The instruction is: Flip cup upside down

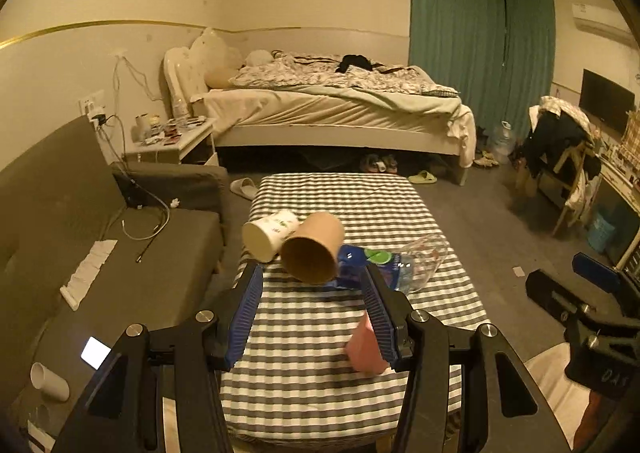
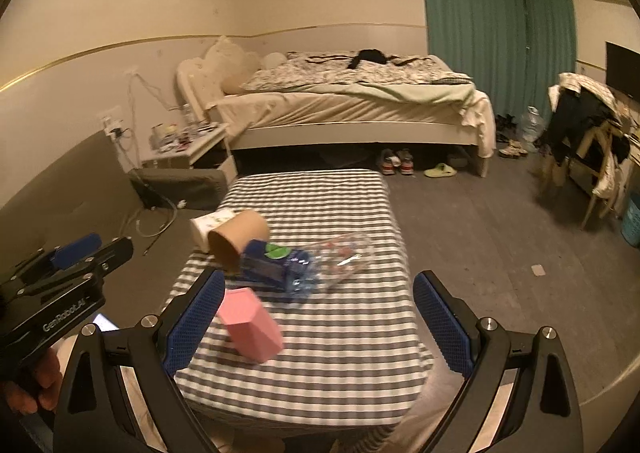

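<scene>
A pink faceted cup (image 2: 251, 329) lies tilted on the checked table (image 2: 340, 345) near its front. In the left wrist view the pink cup (image 1: 362, 349) sits partly behind the right finger. My left gripper (image 1: 312, 299) is open above the table's front, just left of the cup, holding nothing. My right gripper (image 2: 320, 317) is open wide and empty, with the cup next to its left finger. A brown paper cup (image 1: 314, 253) and a white paper cup (image 1: 269, 233) lie on their sides further back.
A blue packet (image 2: 268, 265) and a crumpled clear plastic bottle (image 2: 340, 261) lie mid-table. A grey sofa (image 1: 100, 253) stands to the left, a bed (image 1: 328, 109) behind, a chair with clothes (image 1: 560, 149) to the right.
</scene>
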### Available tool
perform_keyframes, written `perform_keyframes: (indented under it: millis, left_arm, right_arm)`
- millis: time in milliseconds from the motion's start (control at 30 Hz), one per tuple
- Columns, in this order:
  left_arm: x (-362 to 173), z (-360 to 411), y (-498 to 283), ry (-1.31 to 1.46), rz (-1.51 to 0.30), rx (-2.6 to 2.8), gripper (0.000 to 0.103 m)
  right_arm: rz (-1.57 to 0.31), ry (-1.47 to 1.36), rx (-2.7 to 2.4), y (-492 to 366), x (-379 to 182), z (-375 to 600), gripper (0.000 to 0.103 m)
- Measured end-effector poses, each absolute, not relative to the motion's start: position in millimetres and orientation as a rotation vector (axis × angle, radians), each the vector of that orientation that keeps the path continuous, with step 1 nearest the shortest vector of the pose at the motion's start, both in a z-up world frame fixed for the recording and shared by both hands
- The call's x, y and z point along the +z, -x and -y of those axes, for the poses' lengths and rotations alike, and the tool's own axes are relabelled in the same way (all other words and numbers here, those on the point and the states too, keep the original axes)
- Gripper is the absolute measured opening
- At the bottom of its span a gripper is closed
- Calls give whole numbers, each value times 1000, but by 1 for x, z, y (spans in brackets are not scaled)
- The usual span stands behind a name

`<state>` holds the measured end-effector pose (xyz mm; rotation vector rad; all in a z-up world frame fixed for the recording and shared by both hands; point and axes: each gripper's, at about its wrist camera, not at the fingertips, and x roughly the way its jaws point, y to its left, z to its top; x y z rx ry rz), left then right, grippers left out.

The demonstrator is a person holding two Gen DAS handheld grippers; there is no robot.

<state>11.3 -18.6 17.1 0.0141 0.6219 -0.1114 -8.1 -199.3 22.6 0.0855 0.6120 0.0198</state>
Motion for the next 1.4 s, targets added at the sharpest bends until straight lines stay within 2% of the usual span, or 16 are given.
perform_keyframes:
  millis: [200, 233, 267, 333, 400, 467, 500, 567, 900, 1400]
  left_arm:
    - [-4, 8, -7, -3, -635, -104, 54]
    - [-9, 7, -7, -3, -639, -100, 58]
    - [-13, 6, -8, 0, -642, -95, 68]
    - [-20, 2, -7, 11, -645, -79, 81]
    - [-25, -3, -9, 33, -650, -70, 82]
    - [-30, -6, -13, 45, -674, -57, 92]
    - [-31, -7, -14, 47, -677, -51, 93]
    - [-33, -9, -14, 52, -674, -46, 93]
    - [-37, -9, -15, 33, -683, -38, 99]
    - [-35, -8, -16, 35, -691, -39, 99]
  right_arm:
    - [-641, -30, 71, 1, -2, 173, 96]
    - [-649, -24, 70, 0, -6, 171, 96]
    - [-661, -19, 68, -2, -13, 169, 96]
    - [-677, -14, 57, -5, -22, 168, 96]
    - [-693, -13, 44, -6, -30, 170, 96]
    - [-714, -14, 35, -10, -36, 172, 97]
    - [-721, -15, 26, -12, -37, 174, 100]
    - [-721, -21, 12, -14, -40, 176, 103]
    - [-737, -27, -12, -23, -44, 178, 103]
    - [-741, -34, -23, -22, -47, 180, 103]
